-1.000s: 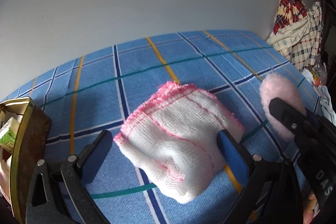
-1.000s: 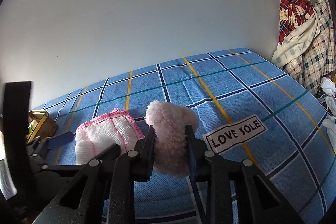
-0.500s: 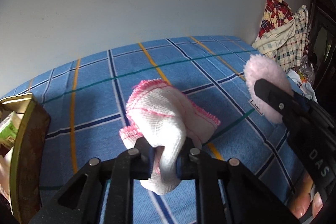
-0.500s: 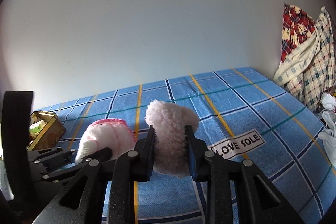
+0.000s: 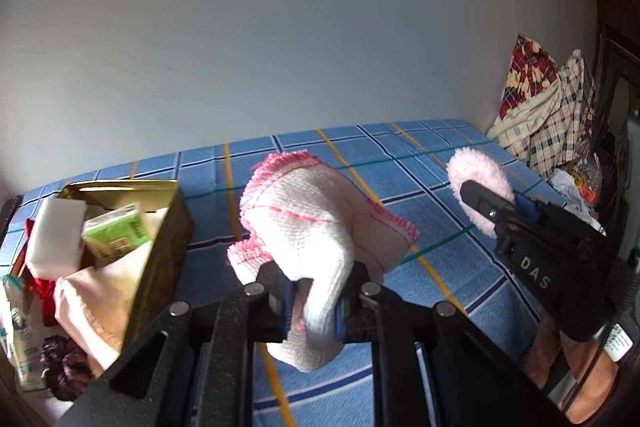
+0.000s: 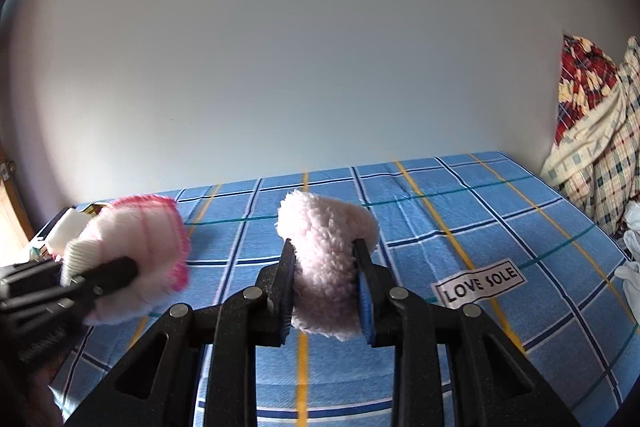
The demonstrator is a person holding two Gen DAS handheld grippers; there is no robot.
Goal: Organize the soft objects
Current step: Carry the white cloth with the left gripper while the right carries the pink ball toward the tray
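Note:
A white cloth with pink edging (image 5: 312, 223) hangs off the blue checked bed sheet (image 5: 432, 187), pinched in my left gripper (image 5: 316, 301), which is shut on it. The same cloth (image 6: 136, 247) shows at the left of the right wrist view. My right gripper (image 6: 326, 291) is shut on a fluffy pale pink pad (image 6: 324, 251), held above the sheet. From the left wrist view that pad (image 5: 480, 179) sits at the right, with the right gripper (image 5: 532, 227) behind it. A gold box (image 5: 160, 247) full of soft items stands at the left.
The box holds a white sponge (image 5: 56, 235), a green packet (image 5: 116, 231) and a peach cloth (image 5: 96, 291). A "LOVE SOLE" label (image 6: 480, 285) lies on the sheet (image 6: 520, 227). Checked clothes (image 6: 596, 131) are piled at the right wall. A white wall rises behind the bed.
My left gripper closed on the white cloth, lifted it off the sheet and carried it left toward the gold box. The right gripper kept its hold on the pink pad and shifted slightly.

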